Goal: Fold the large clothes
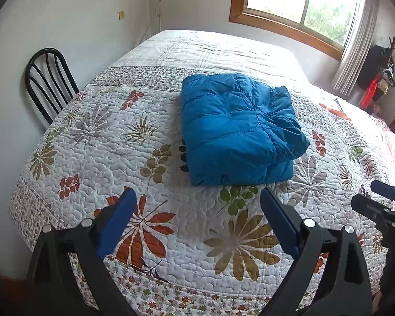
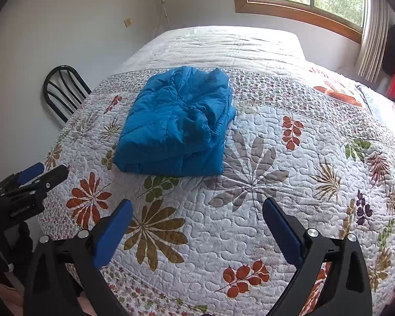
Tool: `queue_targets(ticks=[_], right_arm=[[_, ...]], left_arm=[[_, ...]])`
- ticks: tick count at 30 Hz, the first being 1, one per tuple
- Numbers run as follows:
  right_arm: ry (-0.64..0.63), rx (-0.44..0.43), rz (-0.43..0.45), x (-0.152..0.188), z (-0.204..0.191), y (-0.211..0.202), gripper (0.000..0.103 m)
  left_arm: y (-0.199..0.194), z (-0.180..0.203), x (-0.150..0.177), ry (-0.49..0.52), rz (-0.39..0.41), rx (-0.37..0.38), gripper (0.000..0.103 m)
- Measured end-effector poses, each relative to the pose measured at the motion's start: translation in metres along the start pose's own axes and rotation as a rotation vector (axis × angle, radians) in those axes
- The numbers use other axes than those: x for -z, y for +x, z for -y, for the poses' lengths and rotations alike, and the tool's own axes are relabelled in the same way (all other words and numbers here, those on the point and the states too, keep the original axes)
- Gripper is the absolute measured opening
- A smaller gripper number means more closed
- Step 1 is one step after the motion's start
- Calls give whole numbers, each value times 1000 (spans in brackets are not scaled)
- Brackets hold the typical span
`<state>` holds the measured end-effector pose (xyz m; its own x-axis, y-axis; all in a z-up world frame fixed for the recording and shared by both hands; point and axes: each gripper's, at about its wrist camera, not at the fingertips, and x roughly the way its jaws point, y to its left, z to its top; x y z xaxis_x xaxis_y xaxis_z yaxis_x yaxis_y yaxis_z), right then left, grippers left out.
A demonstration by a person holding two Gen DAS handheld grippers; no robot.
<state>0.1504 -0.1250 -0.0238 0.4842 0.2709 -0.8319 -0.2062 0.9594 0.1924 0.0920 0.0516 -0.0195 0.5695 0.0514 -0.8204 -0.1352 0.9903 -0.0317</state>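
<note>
Left hand-held gripper (image 1: 197, 210): your blue pads stand wide apart with nothing between them, only quilt showing in the gap; it hangs above the near end of the bed, tilted down at it, clear of the jacket.
Right hand-held gripper (image 2: 197, 214): your jaws are spread just as wide and carry nothing; it too sits over the near end of the bed, short of the jacket's front edge.
Side by side: from your left wrist view the right hand-held gripper shows at the right edge; from your right wrist view the left one shows at the left edge. The two are apart, not touching.
Blue puffer jacket (image 1: 237, 129): it lies folded into a compact, roughly square bundle on the quilt, about mid-bed, with one layer lying over another along the near and right sides. Neither of your grippers touches it.
Bed (image 1: 155, 237): it is covered by a white quilted spread printed with orange, olive, grey and green leaves; a band of small flowers runs along the near edge.
Chair (image 1: 50, 81): black metal back, standing just beside the bed's left side, against the wall.
Window (image 1: 297, 0): wood-framed, on the far wall, with a pale curtain (image 1: 355, 47) hanging at its right.
</note>
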Motion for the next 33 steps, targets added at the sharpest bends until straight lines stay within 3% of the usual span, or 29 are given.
queue_targets(ticks=[10, 33], right_arm=[[-9, 15, 29, 3, -4, -13, 99], [-13, 8, 33, 3, -7, -16, 99]], left_arm=[[-20, -1, 6, 2, 37, -21, 94], [-22, 0, 6, 5, 42, -30, 94]])
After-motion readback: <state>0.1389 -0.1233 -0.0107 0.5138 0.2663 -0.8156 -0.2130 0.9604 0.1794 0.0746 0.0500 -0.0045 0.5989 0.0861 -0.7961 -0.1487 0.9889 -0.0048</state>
